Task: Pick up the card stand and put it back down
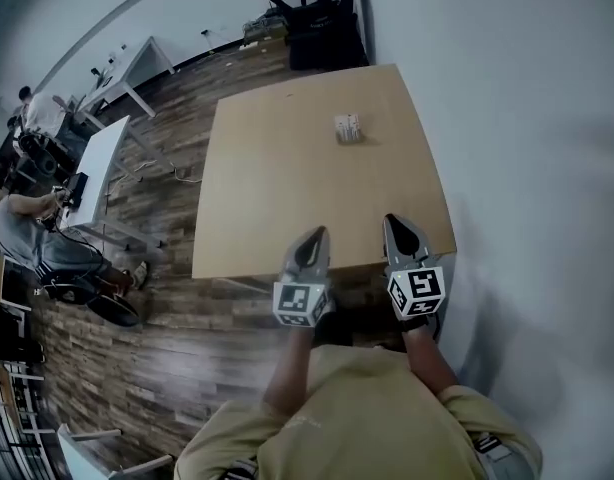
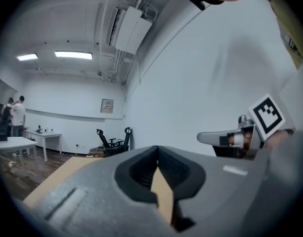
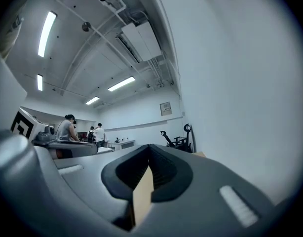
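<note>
A plain white workroom around a pale wooden counter.
The counter (image 1: 287, 188) stands just beside a bare white wall (image 1: 527, 118), on a floor of dark wood planks (image 1: 167, 338). Black office chairs (image 1: 317, 13) sit past its far edge, and white desks (image 1: 97, 163) stand off to its left. Above it, strip lights (image 2: 72, 55) and ducting (image 2: 132, 31) run along the white ceiling. A small framed notice (image 2: 107, 105) hangs on the far wall.

The grey right hand-held gripper (image 3: 149, 149) has its black-lined jaws together with nothing between them. A sliver of tan wooden surface (image 3: 142, 196) shows below their tips. The left hand-held gripper (image 3: 87, 148) sits alongside, and black office chairs (image 3: 177, 138) stand far off.
</note>
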The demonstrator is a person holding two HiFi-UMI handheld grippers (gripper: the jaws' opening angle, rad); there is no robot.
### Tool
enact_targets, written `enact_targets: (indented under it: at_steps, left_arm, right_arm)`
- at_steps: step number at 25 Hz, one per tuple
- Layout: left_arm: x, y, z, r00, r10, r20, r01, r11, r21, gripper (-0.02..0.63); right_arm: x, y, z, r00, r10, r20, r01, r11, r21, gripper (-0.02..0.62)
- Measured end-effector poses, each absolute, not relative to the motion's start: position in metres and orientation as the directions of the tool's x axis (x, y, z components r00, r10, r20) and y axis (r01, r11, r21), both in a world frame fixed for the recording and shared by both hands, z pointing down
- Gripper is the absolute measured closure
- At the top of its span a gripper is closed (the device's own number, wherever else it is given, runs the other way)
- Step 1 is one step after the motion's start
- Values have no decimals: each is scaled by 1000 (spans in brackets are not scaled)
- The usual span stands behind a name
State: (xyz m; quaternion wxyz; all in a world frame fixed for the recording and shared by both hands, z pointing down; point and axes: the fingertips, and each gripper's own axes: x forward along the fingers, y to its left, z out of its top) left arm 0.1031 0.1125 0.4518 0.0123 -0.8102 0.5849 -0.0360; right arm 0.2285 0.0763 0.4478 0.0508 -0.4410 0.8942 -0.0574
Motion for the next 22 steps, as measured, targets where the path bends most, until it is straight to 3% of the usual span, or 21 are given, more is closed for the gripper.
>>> enact_targets:
  at_steps: [6,15,22]
  left_arm:
    - [69,50,474,360,-932,41,-932,-361,-31,606]
    - [-20,-58,457,445,-895,26,-896,-444,29,603]
    - [-87,-108,512,498,-858,124,-867,-490,86,530]
  right_arm:
    - [210,16,474,-544,-839,1,-827,536,-168,589]
    - [114,-79,459,-526,-849,57,-848,518,-111,589]
    - [44,-119,489,-537,-833,135,-844,529,-92,589]
